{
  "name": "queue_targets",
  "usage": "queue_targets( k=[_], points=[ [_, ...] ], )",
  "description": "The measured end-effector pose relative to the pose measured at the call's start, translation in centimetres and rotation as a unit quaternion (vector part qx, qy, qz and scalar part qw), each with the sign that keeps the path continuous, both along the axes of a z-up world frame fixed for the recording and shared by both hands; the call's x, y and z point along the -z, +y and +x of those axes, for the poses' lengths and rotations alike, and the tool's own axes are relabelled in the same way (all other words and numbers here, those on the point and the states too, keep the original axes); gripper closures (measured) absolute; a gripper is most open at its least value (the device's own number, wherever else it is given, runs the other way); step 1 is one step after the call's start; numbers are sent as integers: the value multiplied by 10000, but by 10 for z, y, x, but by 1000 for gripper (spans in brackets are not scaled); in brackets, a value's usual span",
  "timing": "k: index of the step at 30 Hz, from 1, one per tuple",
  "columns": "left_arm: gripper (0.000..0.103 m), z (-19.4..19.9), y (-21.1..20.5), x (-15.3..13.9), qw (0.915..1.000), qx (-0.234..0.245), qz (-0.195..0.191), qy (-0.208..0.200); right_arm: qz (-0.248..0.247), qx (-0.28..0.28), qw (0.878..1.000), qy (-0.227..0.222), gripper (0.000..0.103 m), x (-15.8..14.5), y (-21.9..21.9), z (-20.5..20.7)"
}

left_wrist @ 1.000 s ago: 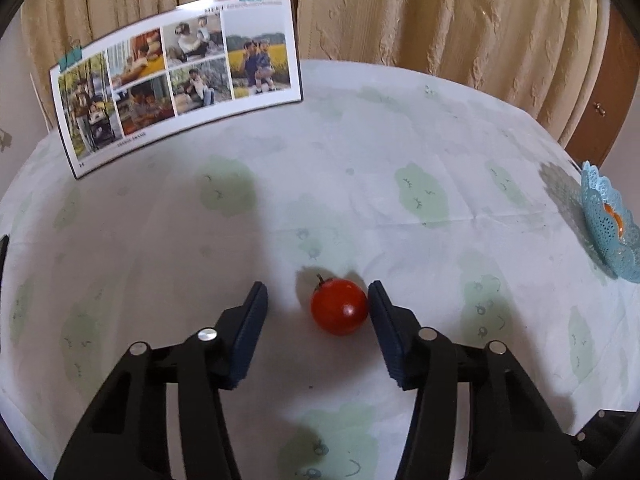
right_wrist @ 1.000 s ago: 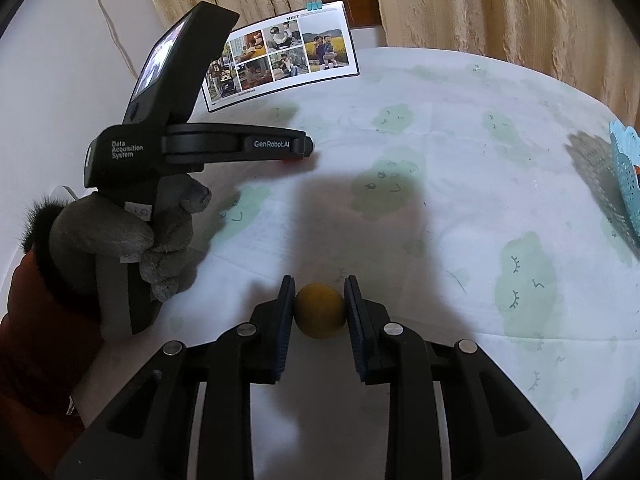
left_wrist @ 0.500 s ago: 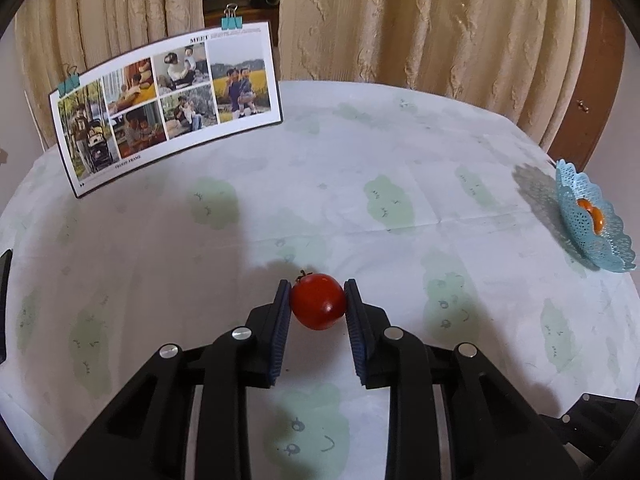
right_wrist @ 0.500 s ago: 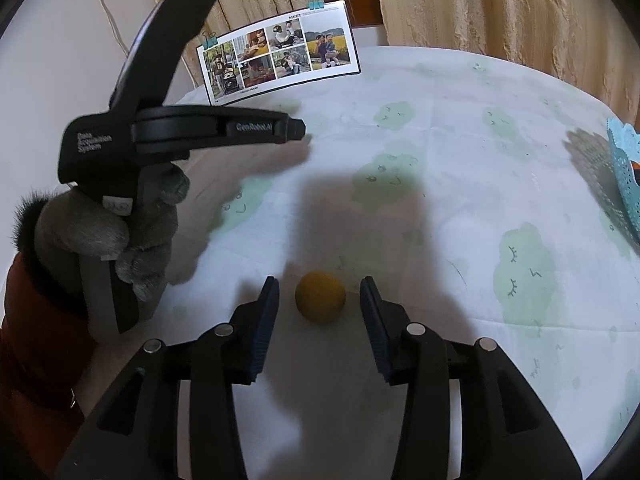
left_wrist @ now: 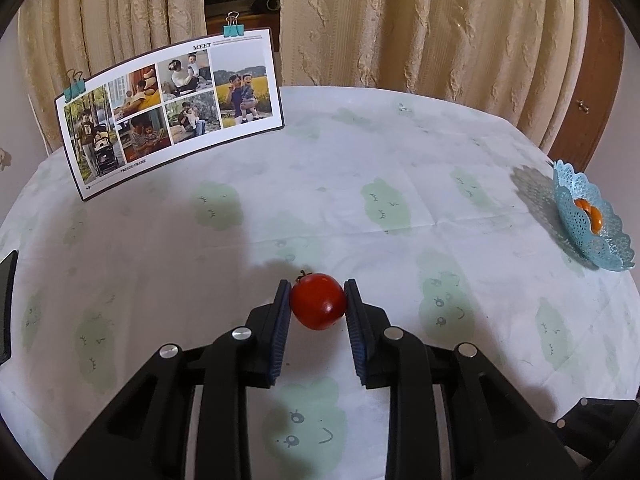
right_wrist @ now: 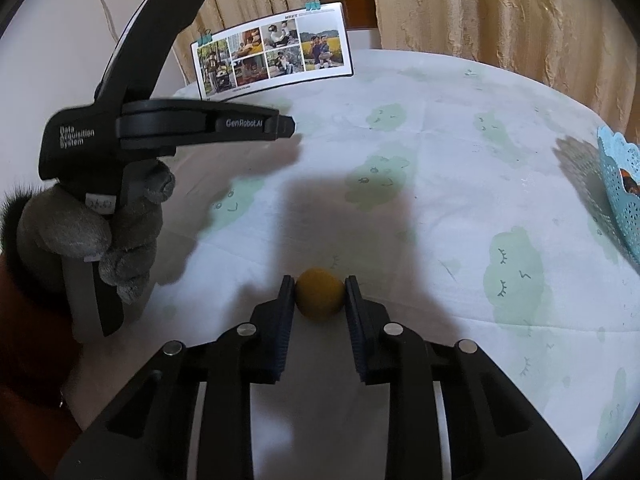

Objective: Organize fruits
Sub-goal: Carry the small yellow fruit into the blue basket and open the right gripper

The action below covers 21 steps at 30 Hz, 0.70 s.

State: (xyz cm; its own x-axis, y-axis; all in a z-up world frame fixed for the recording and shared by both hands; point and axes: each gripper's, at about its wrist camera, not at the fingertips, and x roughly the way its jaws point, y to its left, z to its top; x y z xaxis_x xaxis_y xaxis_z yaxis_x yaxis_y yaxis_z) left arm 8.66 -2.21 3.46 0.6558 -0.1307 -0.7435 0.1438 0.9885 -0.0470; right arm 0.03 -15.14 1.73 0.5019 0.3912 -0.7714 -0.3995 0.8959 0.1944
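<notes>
Tongs first: my left tongs [left_wrist: 318, 304] are clamped on the tomato [left_wrist: 318, 301], pads touching both its sides, and it looks clear of the surface [left_wrist: 360, 152], though I cannot be sure. My right tongs [right_wrist: 320, 298] pinch the yellow fruit [right_wrist: 320, 294] the same way, and whether it has left the cloth I cannot tell.

Both fruits are round and smooth, held only near the pad tips. I judge a quick swing or a slackened squeeze could let either roll out forward and away across the surface. Too hard a squeeze might bruise or split the tomato.

The basket [left_wrist: 592, 216] sits at about 2 o'clock in the left view, near the surface's edge, with orange fruit already inside. Carrying both loads there together, my tongs could knock each other, or nudge the light basket off the edge.
</notes>
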Motion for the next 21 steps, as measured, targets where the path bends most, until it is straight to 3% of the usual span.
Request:
queue_targets(
  k=[9,21],
  points=[
    [76,-4,-3,-3,10000,-13,42,-70,421,664,9966,-228,77,-20,-45,5],
    [76,-13,-33,-10,9996,220,85,-134,790,2190,9689,-843,77,-59,-161,4]
  ],
)
